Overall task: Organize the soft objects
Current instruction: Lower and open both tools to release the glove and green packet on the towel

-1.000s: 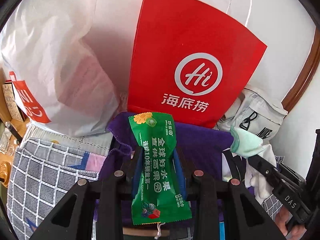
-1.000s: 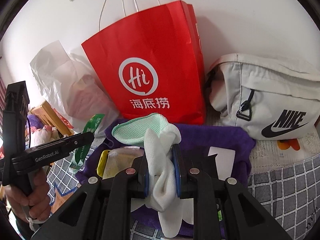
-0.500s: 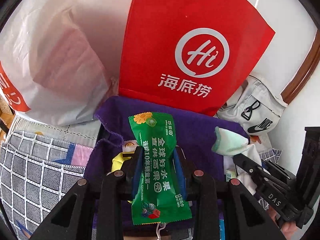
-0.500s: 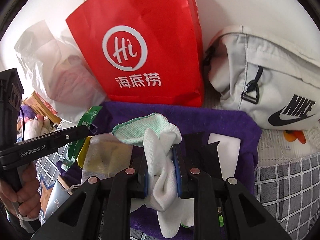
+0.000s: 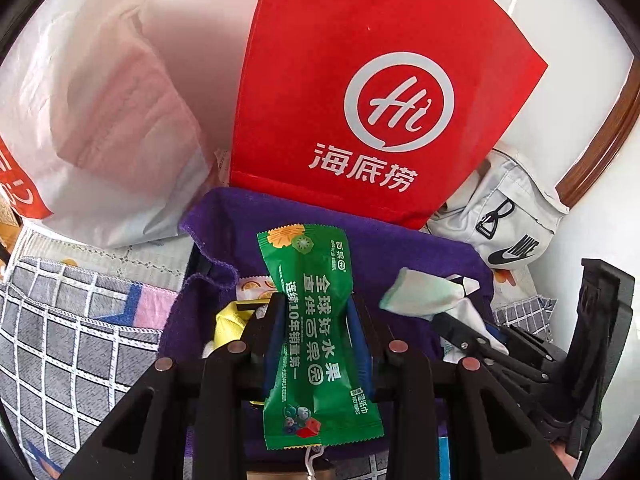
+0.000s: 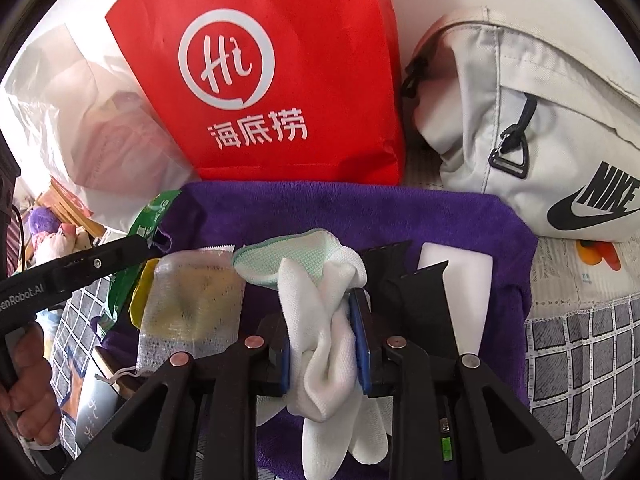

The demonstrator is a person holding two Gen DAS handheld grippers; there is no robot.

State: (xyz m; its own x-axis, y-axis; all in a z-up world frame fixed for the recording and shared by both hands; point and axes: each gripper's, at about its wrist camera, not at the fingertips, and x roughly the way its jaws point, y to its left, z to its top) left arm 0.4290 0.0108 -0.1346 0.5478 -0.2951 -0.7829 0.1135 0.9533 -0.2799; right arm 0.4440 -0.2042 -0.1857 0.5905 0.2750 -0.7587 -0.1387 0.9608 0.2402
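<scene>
My left gripper (image 5: pixel 318 332) pinches the green wet-wipe packet (image 5: pixel 318 340) mid-body — light, slippery film. My right gripper (image 6: pixel 324 344) is opening around the limp white sock (image 6: pixel 328 344) — grab its bunched middle.

1. The left gripper (image 5: pixel 316 332) is pointing steeply down, its jaws pinching a green packet (image 5: pixel 316 320) at the middle.
2. The right gripper (image 6: pixel 324 344) is also tilting steeply down, its jaws opening with a white sock (image 6: pixel 324 320) still between the blue pads.
3. A hand (image 6: pixel 28 376) is gripping the left gripper's handle.
</scene>
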